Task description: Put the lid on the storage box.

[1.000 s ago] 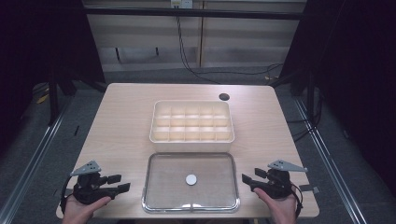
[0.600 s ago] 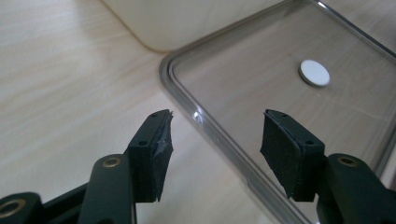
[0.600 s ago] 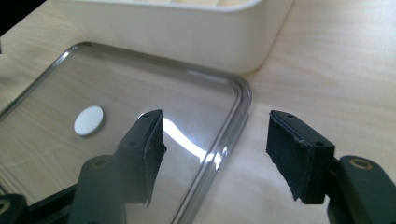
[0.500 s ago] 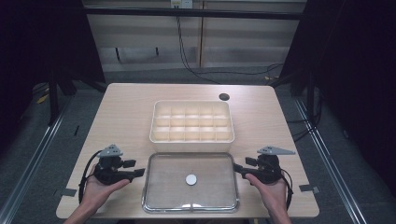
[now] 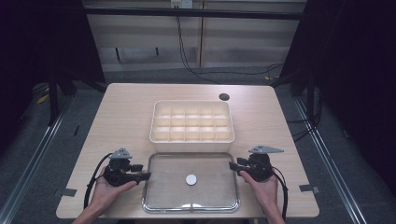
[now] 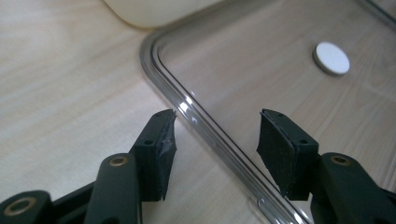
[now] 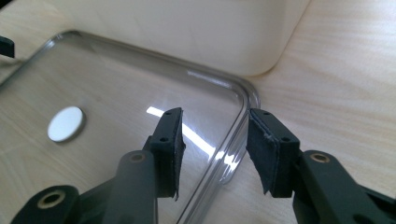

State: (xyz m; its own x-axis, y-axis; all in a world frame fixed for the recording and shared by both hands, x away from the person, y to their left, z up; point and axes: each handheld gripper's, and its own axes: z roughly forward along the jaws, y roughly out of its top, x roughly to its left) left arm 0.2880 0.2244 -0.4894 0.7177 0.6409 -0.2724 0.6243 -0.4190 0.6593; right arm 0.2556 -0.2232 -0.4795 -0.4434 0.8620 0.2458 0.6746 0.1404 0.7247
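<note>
A clear plastic lid (image 5: 191,183), rectangular w/ rounded corners and a raised glossy rim, is seen flat on the pale wood-grain surface (image 5: 121,112), just in front of a cream compartment box (image 5: 191,121). A small white disc (image 5: 191,179) is set at its centre. The left hand-held gripper (image 5: 145,175) is placed astride the lid's left rim, the right hand-held gripper (image 5: 232,165) astride the right rim; both have just been closing, pads not yet pressed on, approx. half open. The lid's near edge is blurred by glare.

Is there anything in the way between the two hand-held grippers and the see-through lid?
No. The left hand-held gripper and the right hand-held gripper each straddle a rim of the clear lid, jaws closing, not yet pinching.
</note>
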